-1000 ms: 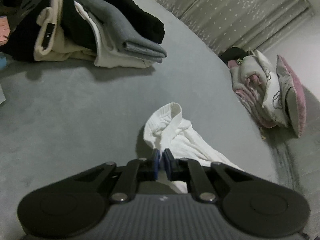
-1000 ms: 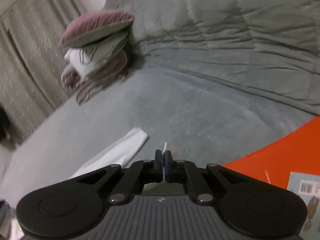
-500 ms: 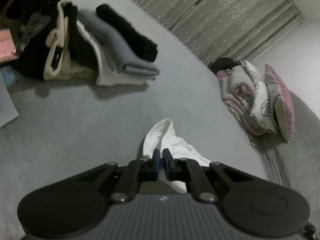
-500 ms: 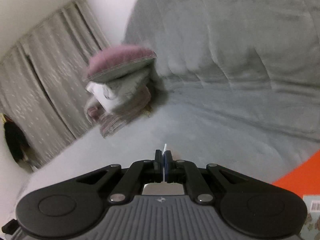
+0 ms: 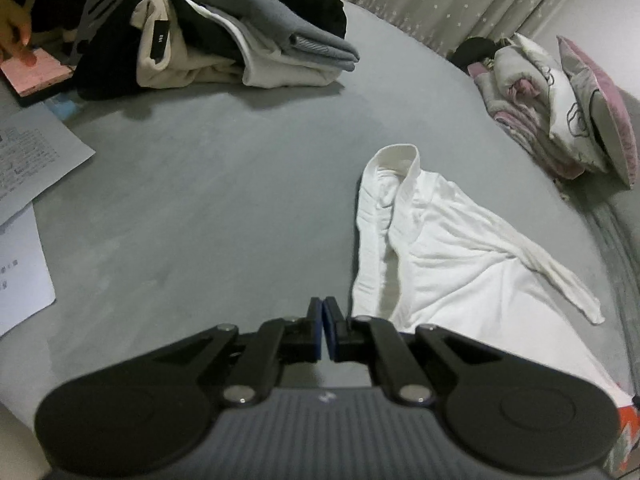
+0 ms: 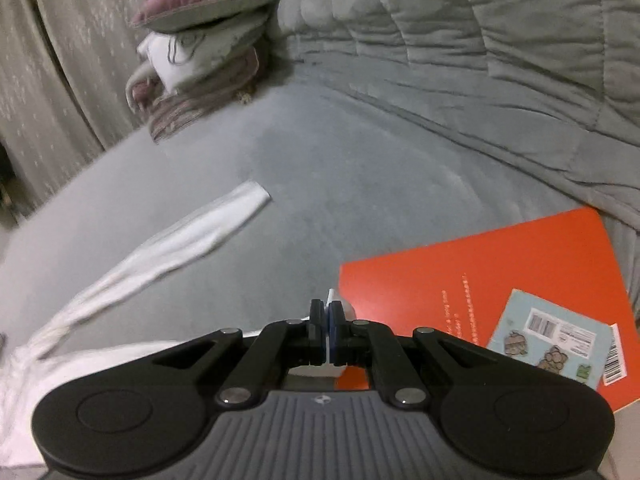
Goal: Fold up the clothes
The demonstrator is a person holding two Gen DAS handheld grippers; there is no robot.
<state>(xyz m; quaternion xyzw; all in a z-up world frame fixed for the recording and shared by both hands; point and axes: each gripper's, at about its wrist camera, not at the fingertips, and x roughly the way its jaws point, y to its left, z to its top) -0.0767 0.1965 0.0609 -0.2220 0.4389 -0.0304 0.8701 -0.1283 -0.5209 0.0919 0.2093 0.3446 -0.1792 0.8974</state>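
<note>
We had the white shirt (image 5: 452, 256) lying on the bed (image 5: 224, 200), collar toward the far edge. Right tool (image 6: 328, 320) was clenched on its hem; left tool (image 5: 323, 322) sat clenched, empty, just beside it.

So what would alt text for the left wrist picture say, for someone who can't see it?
A white long-sleeved shirt lies crumpled on a grey bed, just right of the shut, empty left hand-held gripper. Behind sit a pile of folded clothes, pillows and, at left, printed papers.
</note>
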